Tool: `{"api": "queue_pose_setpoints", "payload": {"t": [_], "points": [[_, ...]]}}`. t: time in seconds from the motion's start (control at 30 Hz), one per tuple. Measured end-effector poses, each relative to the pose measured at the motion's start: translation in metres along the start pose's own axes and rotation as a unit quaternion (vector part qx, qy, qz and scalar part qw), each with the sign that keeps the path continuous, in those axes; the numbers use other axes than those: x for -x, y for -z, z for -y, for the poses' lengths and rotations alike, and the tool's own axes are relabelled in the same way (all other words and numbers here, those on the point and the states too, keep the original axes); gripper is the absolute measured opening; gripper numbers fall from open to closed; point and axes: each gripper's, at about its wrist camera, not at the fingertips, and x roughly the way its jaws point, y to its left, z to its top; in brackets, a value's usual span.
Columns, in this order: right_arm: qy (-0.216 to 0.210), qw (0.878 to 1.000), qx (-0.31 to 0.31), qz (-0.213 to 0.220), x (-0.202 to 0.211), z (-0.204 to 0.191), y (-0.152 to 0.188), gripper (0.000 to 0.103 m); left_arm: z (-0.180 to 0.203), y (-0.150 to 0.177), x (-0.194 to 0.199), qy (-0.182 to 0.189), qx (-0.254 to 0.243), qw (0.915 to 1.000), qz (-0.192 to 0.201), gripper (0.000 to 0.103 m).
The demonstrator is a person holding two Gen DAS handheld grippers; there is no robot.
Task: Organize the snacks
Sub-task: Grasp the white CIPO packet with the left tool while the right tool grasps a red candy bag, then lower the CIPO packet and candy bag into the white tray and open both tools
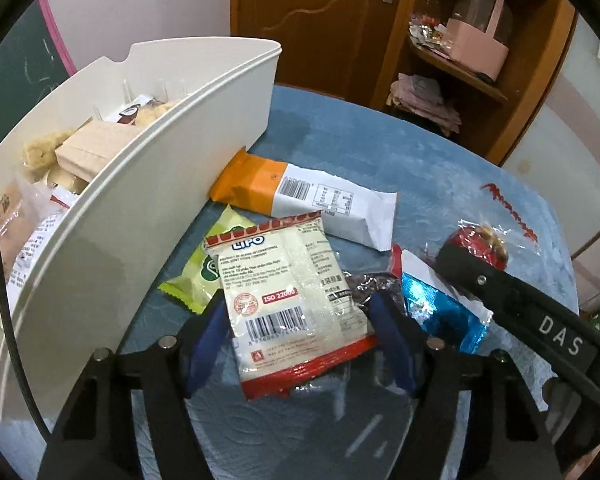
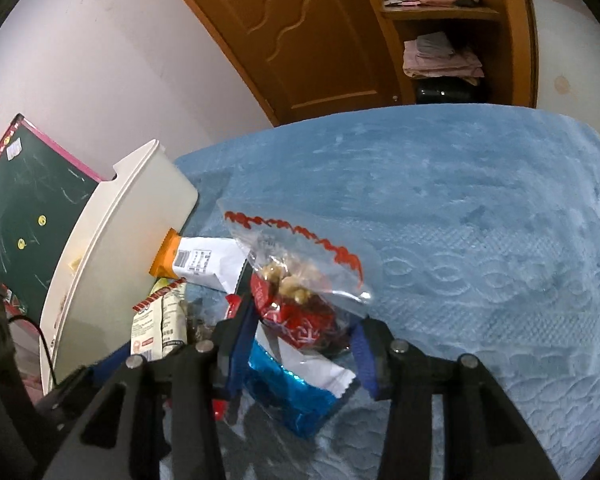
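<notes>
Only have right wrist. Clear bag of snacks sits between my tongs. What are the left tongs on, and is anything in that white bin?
Observer: The left tongs straddle the Lipo packet, with a pad at each long edge. I can't tell if they squeeze it.
Operator: Anything under it?
Observer: A green packet pokes out beneath its left side.
Operator: And the bin?
Observer: The white bin already holds several packets, including a beige one.

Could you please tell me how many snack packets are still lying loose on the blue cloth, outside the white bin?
6, perhaps more hidden: orange-and-white bar by the bin; green packet; Lipo packet between the left gripper fingers; dark foil; blue-and-white packet; clear red bag.
</notes>
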Motion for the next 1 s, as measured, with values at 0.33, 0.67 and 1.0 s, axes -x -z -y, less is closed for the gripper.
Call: {"api": "queue_pose_setpoints", "payload": {"t": [0.33,0.67,1.0], "points": [[-0.001,1.000,-0.006,0.007,0.014,0.002,0.006,0.044,0.007,0.002,0.008,-0.003,-0.020,0.9998,0.004,0.049],[0.016,0.999,0.000,0.043,0.075,-0.021,0.013,0.044,0.006,-0.003,0.075,0.025,-0.060,0.9971,0.041,0.049],[0.020,0.995,0.036,0.087,0.149,-0.099,0.028,0.044,-0.022,-0.006,0.170,0.060,-0.116,0.9892,0.067,0.050]]}}
